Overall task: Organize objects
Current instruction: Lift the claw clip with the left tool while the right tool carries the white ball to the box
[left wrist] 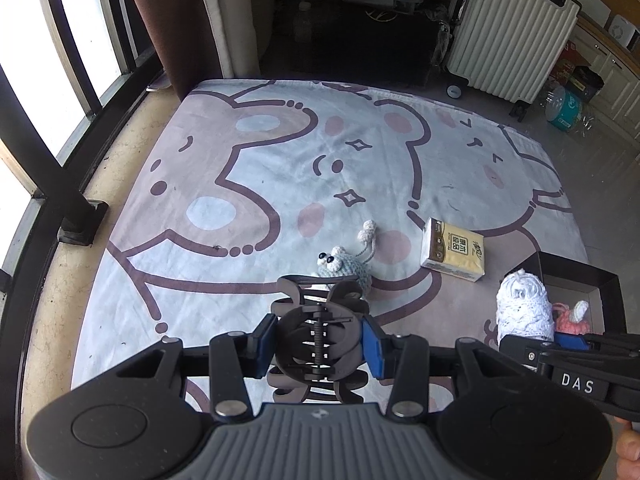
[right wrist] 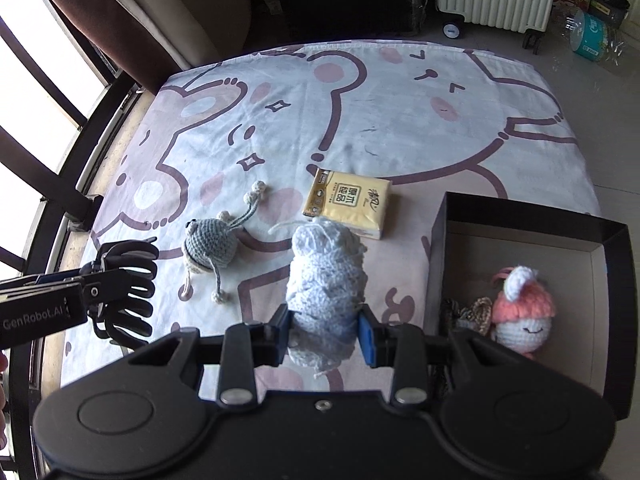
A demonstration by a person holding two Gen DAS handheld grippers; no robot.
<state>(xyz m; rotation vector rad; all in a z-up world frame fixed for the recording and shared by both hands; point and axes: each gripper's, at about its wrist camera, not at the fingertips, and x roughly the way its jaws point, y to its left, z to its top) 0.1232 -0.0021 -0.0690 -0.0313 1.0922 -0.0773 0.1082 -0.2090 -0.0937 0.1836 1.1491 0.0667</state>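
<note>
My left gripper (left wrist: 319, 344) is shut on a black hair claw clip (left wrist: 318, 336) and holds it above the cartoon-print sheet; the clip also shows in the right wrist view (right wrist: 124, 288). My right gripper (right wrist: 325, 334) is shut on a white ball of yarn (right wrist: 326, 280), held above the sheet just left of the black box (right wrist: 438, 248); the yarn also shows in the left wrist view (left wrist: 524, 306). In the box lie a pink-and-white crochet doll (right wrist: 520, 312) and a brownish knitted piece (right wrist: 468, 312). A grey crochet toy (right wrist: 210, 246) and a yellow tissue pack (right wrist: 348, 208) lie on the sheet.
The sheet (right wrist: 400, 120) covers a low surface beside a window with black bars (left wrist: 48, 120) on the left. A white suitcase (left wrist: 508, 28) and packaged goods (left wrist: 568, 104) stand on the floor beyond the far edge.
</note>
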